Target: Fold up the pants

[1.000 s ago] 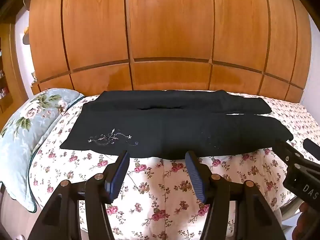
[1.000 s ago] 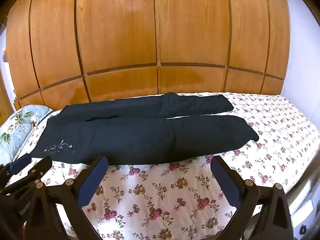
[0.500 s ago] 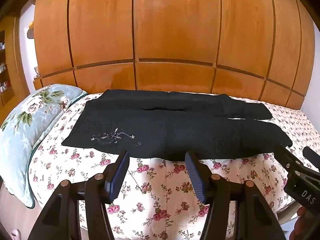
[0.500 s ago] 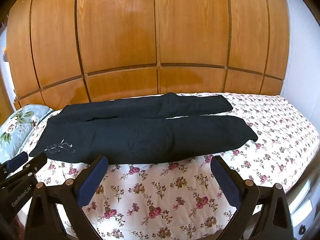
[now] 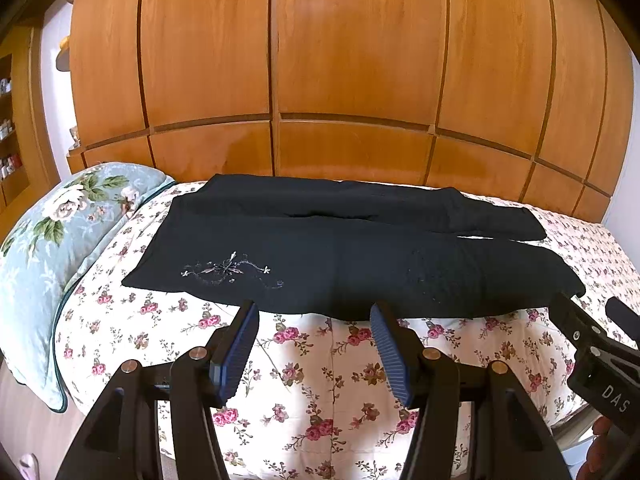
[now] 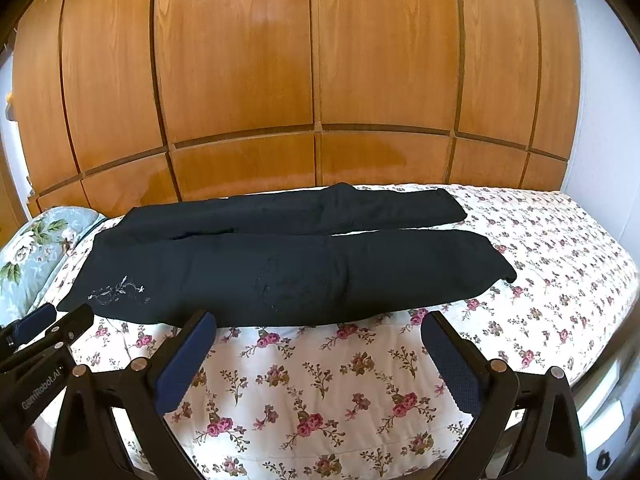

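Pants (image 5: 340, 264) lie flat across the middle of the left wrist view, black and spread out on a bed (image 5: 320, 380) with a cover full of pink roses. The waist end is at the left of the frame and the two legs reach toward the right, one leg behind the other. A small silver flower pattern (image 5: 230, 270) is sewn on the near part, left of the middle. The left gripper (image 5: 314, 354) fills the bottom of the frame. Its jaws stand apart with blue pads, and only the flowery cover shows between them; they hold nothing. The tips sit just below the near edge of the pants in the picture. A light blue pillow (image 5: 48, 248) with big flowers lies at the left edge. Brown wooden doors (image 5: 340, 60) fill the top. The right gripper (image 5: 592, 344) pokes in at the lower right.

In the right wrist view, the pants (image 6: 304, 268) again lie across the middle, with the waist at the left and the leg ends at the right. The right gripper (image 6: 320, 356) is at the bottom, its jaws wide apart and holding nothing, with bed cover (image 6: 320, 400) between them. The left gripper (image 6: 44, 332) shows at the lower left edge, near the waist corner. The pillow (image 6: 36, 248) peeks in at the left, and the wooden doors (image 6: 312, 60) stand behind the bed.
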Motion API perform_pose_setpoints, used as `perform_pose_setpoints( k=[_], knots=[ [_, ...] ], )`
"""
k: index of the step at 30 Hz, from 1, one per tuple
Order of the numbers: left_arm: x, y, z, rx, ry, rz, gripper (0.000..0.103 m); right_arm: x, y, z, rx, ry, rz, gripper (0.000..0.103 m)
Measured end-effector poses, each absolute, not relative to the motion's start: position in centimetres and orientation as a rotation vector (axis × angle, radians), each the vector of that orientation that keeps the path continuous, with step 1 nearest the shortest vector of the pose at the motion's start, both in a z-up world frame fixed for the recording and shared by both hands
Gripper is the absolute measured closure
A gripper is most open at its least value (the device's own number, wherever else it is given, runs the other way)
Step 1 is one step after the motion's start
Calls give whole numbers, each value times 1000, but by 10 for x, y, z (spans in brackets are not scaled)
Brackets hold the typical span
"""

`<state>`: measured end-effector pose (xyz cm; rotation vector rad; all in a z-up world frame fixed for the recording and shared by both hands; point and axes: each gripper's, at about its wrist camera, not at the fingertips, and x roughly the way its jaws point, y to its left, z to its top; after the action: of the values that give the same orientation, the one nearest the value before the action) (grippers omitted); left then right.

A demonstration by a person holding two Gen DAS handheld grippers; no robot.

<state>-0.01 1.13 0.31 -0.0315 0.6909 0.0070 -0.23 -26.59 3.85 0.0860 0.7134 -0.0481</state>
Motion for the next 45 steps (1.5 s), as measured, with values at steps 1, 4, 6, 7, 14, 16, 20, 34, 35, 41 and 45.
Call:
perform_pose_setpoints(
  k=[1,4,6,7,14,16,20,34,35,41,45],
  knots=[
    [0,11,3,-31,692,7,45,-2,-266,39,86,712,-47,0],
    [1,13,3,-35,694,7,45,-2,-265,38,84,716,-49,0],
    [1,13,2,-36,695,8,45,-2,-265,38,86,717,-47,0],
    [1,13,2,-37,695,7,45,-2,-265,38,86,718,-48,0],
    [3,15,0,-41,706,7,45,0,-265,36,84,727,-45,0],
    [4,15,-1,-41,708,8,45,0,-265,35,84,725,-44,0],
    [4,15,-2,-43,711,10,45,0,-265,35,82,724,-45,0],
    [9,17,-9,-43,730,15,45,5,-264,28,74,745,-41,0],
    [10,16,-9,-43,731,15,45,5,-264,27,75,746,-41,0],
    [14,17,-14,-45,745,16,45,9,-264,23,72,760,-39,0],
    [17,17,-17,-42,751,16,45,12,-264,20,72,768,-41,0]
  ],
)
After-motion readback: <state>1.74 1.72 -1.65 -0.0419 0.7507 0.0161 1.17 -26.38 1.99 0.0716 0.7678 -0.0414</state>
